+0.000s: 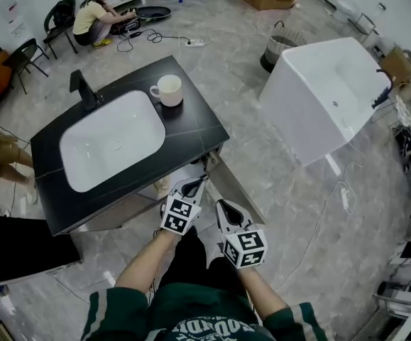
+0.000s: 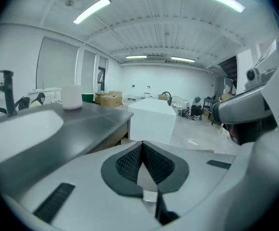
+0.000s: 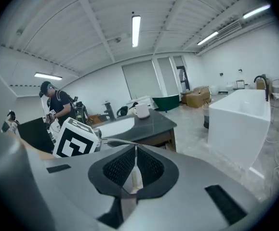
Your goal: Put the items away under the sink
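Head view puts both tongs in front of the person's body, just off the near corner of the dark counter (image 1: pixel 191 123), side by side and pointing toward it. The left tongs (image 1: pixel 193 185) are pressed fully together with nothing between the ribbed pads, which the left gripper view confirms. The right tongs (image 1: pixel 224 207) are likewise closed on nothing, pads meeting along a thin seam in the right gripper view.

The only loose item visible is a white mug (image 1: pixel 166 89). It stands upright on the far side of the counter, just beside the right edge of the white basin (image 1: pixel 113 141), with its handle turned toward the basin. From the tongs it lies ahead, slightly to the left and well apart, with the whole depth of the counter between. In the left gripper view it sits left of the pointing line, and the right gripper view shows it nearly straight ahead but farther off.

The left tongs look a little nearer to the mug, so that hand seems the natural one to reach for it. Both pairs would have to open first. Below the corner, a slanted panel (image 1: pixel 235 185) looks like an open cabinet door, with the space under the sink just ahead of the tongs. What already lies inside cannot be made out.
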Demonstrator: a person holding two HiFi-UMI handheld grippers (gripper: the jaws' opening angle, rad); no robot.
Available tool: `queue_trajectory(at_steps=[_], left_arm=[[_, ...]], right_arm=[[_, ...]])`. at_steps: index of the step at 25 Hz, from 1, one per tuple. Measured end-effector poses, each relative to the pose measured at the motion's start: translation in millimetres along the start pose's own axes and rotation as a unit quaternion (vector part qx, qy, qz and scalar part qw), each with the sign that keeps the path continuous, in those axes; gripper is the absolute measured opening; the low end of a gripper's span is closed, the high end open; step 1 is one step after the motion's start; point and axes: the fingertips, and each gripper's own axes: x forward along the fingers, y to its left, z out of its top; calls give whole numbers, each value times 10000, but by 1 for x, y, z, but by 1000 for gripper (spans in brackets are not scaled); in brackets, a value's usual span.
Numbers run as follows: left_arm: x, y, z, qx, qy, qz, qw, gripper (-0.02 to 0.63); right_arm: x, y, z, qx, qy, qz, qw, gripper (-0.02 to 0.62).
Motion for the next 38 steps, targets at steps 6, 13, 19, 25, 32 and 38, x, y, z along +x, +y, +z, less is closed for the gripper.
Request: queue_trajectory(at_steps=[6,13,19,25,32,38], left_arm=[[-61,17,114,-36,-131,165,9998,9],[-91,57,187,-38,-277,392,9988,9],[-86,87,201,59,-367,568,9977,11],[-79,125,215,-39,-502,714,9962,105],[-49,176,210,-153,-343,1043,9938,328],[-16,214,209,-455,-239,1068,9930,391]], right_arm=[[-27,42,112,-25,17,76,10000,44],[-26,66,182,-281,13,149,9995,44],[-12,63,208,-574,-10,109,9983,44],[8,64,231,-564,-87,89,9983,44],[28,59,234,-543,5,108,9985,44],[49,42,238,-487,126,56,9987,44]])
